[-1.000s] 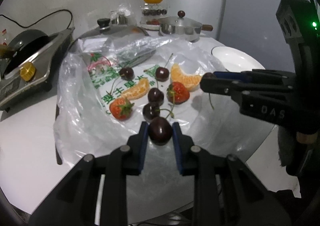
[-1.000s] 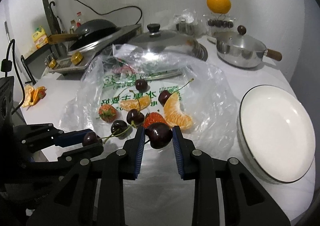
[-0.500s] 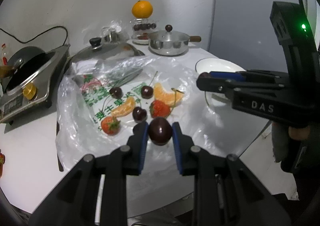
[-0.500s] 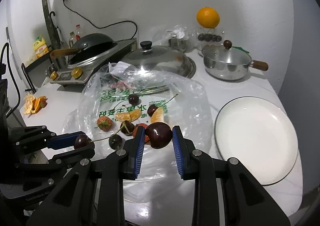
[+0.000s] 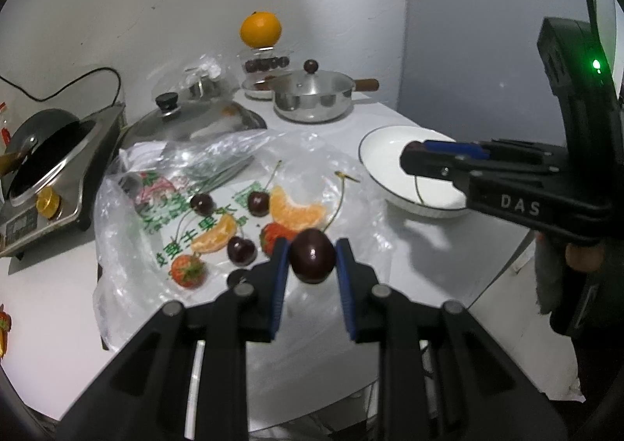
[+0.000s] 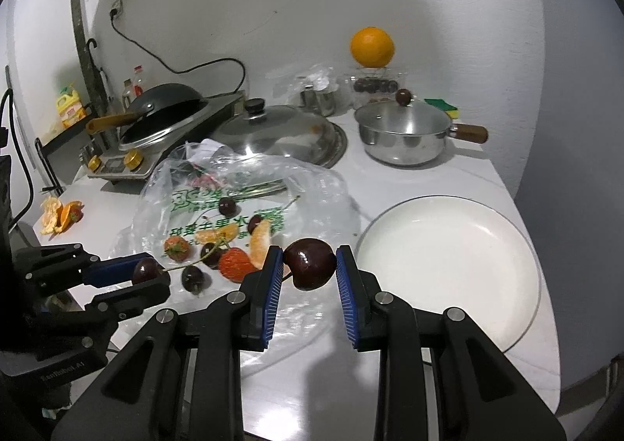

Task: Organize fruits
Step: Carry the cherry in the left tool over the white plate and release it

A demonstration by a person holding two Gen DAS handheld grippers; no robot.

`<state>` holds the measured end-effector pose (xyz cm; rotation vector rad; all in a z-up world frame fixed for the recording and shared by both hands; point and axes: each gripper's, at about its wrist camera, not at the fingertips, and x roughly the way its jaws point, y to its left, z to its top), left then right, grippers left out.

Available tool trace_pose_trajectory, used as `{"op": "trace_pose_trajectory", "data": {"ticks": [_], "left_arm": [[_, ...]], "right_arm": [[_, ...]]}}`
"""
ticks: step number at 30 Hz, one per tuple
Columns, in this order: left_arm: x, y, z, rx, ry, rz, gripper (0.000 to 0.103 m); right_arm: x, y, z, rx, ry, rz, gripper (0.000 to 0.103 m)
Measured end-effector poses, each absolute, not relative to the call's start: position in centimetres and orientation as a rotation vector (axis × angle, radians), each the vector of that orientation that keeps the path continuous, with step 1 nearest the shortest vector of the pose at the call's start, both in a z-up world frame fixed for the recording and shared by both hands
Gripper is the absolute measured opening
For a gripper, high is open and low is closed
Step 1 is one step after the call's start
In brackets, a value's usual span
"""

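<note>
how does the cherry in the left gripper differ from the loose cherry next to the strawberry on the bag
The gripped cherry hangs in the air between the left gripper fingers; the loose cherry lies on the plastic bag. The loose cherry's stem shows; the gripped cherry's does not. Both are dark red and glossy.

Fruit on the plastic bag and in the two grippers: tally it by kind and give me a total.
Cherries: 6 (4 on the bag, 1 in the left gripper, 1 in the right gripper)
Strawberries: 2
Orange segments: 2
Total: 10
</note>
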<state>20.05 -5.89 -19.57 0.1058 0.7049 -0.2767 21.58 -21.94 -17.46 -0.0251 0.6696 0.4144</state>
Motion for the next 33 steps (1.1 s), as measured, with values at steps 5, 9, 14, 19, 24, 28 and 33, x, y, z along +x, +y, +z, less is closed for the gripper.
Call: {"op": "trace_pose_trajectory", "data": {"ticks": [5,9,14,19,24,28,33], "left_arm": [[20.9,-7.5,-19.5,0.114,0.706,-0.280,0.025],[21.5,-8.8,-19.4,0.124,0.708,-0.289,0.025],[22.4,-10.8,-19.4,0.137,0.714,-0.303,0.025],[23.2,-12.7,-19.5,0.150,0.719,-0.317,0.025],[24.2,-14.3,-19.7,0.157,0.729,-0.335,0.025],[25.0,-15.5,-20.1,0.161,0.737,-0.349,0.025],[25.9,-17.0,-20.4,0.162,0.743,-0.369,0.025]], "right_arm": [[21.9,-24.1,-17.6,-0.011,0.667,0.392,0.030],[22.3,-25.7,-17.8,-0.002,0.669,0.376,0.030],[22.9,-27.9,-18.0,0.007,0.671,0.355,0.030],[23.4,-29.7,-18.4,0.017,0.675,0.337,0.030],[24.0,-31.4,-18.9,0.022,0.683,0.320,0.030],[24.5,-32.5,-19.1,0.029,0.690,0.317,0.030],[24.9,-33.7,-19.2,0.024,0.692,0.308,0.030]]}}
